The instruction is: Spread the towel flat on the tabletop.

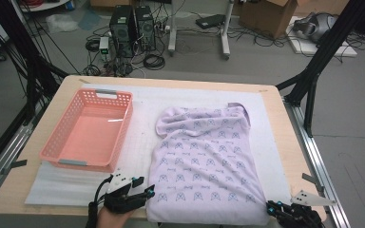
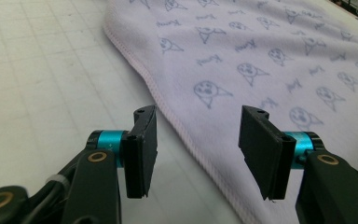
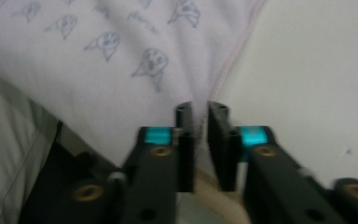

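A lilac towel (image 1: 204, 156) printed with small blue faces lies spread on the white mat (image 1: 140, 142), its far edge folded over. My left gripper (image 1: 145, 186) sits at the towel's near left corner. In the left gripper view it (image 2: 198, 144) is open, its jaws standing to either side of the towel's (image 2: 261, 56) stitched hem without touching it. My right gripper (image 1: 272, 207) is at the near right corner. In the right gripper view it (image 3: 199, 111) is nearly closed, with the towel's (image 3: 98, 70) hem pinched between the pads and creases running into the gap.
A pink slotted basket (image 1: 121, 137) stands to the left of the towel, with nothing in it. The wooden table (image 1: 287, 142) ends close to both grippers at the front. Black frame legs, computers and cables stand on the floor beyond.
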